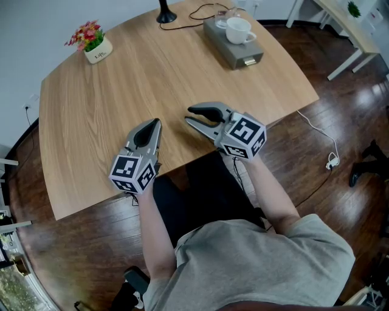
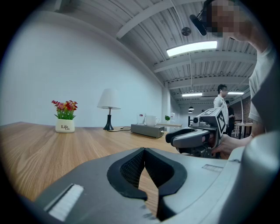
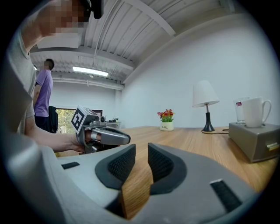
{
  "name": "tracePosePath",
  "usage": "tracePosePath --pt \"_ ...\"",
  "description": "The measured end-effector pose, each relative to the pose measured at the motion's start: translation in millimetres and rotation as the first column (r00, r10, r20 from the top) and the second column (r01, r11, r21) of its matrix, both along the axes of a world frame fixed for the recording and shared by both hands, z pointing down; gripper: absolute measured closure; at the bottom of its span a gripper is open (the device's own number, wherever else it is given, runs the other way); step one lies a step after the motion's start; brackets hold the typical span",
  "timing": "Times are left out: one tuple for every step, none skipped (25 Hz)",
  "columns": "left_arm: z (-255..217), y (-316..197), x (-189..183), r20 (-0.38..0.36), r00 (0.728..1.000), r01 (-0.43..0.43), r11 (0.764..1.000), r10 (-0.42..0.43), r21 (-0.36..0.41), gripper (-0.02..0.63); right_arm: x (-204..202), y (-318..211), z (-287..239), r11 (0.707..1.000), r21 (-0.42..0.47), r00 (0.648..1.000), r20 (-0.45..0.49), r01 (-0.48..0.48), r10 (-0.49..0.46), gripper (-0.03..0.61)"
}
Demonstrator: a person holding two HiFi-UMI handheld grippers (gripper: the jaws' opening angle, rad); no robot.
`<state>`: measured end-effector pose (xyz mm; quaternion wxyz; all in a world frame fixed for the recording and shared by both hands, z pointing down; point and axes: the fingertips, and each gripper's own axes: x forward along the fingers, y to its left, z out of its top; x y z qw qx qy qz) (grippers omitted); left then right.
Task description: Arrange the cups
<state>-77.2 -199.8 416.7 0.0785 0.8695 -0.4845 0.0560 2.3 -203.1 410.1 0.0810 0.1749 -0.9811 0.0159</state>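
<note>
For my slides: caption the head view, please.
Left gripper shut, right gripper slightly open, both empty over the wooden table; white mug on a grey box beyond.

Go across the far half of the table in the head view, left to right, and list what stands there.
flower pot → lamp base → white cup, which stands on the grey box
</note>
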Motion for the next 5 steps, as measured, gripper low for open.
tracePosePath --pt "0.0 0.1 -0.1 0.000 1.000 0.000 1.000 0.000 0.000 0.604 -0.1 0.1 0.1 1.000 -0.002 1.000 0.000 0.000 0.000 0.489" --pt "0.0 0.3 -0.2 -0.001 1.000 0.000 1.000 0.000 0.000 0.604 -0.1 0.2 0.3 1.000 -0.003 1.000 -0.001 -0.001 0.001 0.489" --pt "0.0 0.4 -0.3 -0.001 1.000 0.000 1.000 0.000 -0.001 0.604 -0.3 0.3 0.4 1.000 -0.004 1.000 -0.002 -0.001 0.001 0.489" --pt "-0.1 0.6 -0.5 -0.001 1.000 0.000 1.000 0.000 0.000 0.604 -0.5 0.5 0.3 1.000 -0.004 1.000 -0.003 0.000 0.000 0.489" --pt "-0.2 0.7 -0.6 -0.001 1.000 0.000 1.000 0.000 0.000 0.604 -0.7 0.7 0.2 1.000 -0.005 1.000 -0.004 0.001 -0.001 0.489"
